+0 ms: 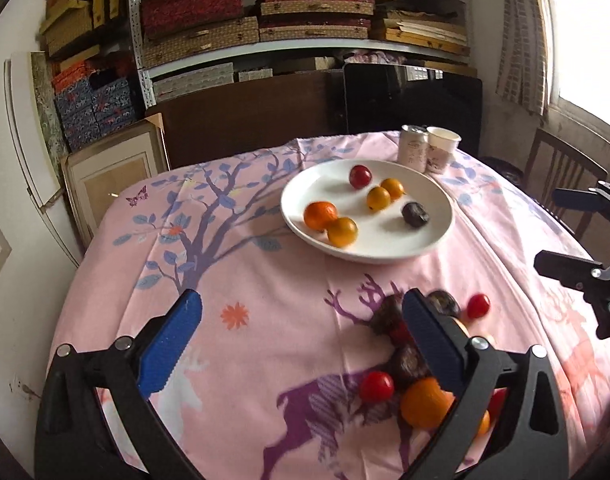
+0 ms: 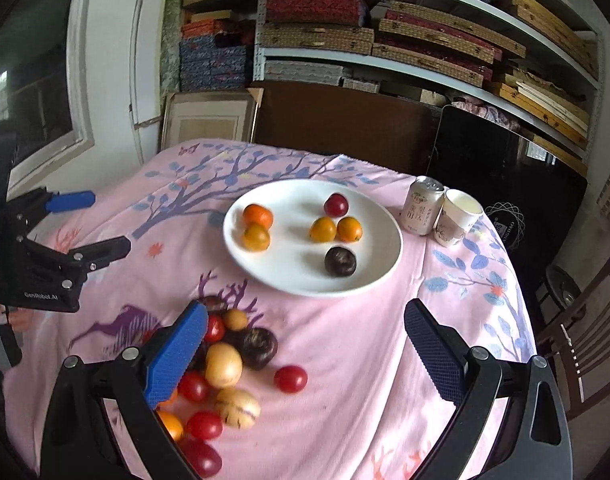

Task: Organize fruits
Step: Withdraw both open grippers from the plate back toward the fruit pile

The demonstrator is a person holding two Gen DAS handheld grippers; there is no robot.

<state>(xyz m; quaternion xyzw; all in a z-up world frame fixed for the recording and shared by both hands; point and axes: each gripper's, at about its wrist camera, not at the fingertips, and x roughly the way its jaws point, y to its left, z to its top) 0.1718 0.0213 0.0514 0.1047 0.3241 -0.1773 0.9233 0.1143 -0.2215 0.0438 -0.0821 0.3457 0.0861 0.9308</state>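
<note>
1. Hovering over the worktop [image 2: 345, 344], both grippers, left gripper [image 1: 301, 344] and right gripper [image 2: 305, 344], jaws spread wide, pinching nothing.
2. Already on the white plate [image 2: 369, 276] toward the far edge: six fruits.
3. Still heaped near the front edge: loose fruit pile [image 2: 229, 368], with one red fruit [image 2: 290, 378] just apart.
4. Risking a roll off the front edge if round fruit gets nudged.
5. Risking a bruise from squeezing soft fruit hard.

Soft window [image 1: 585, 40] daylight, blown-out glare, fisheye-warped edges, slight blur.
</note>
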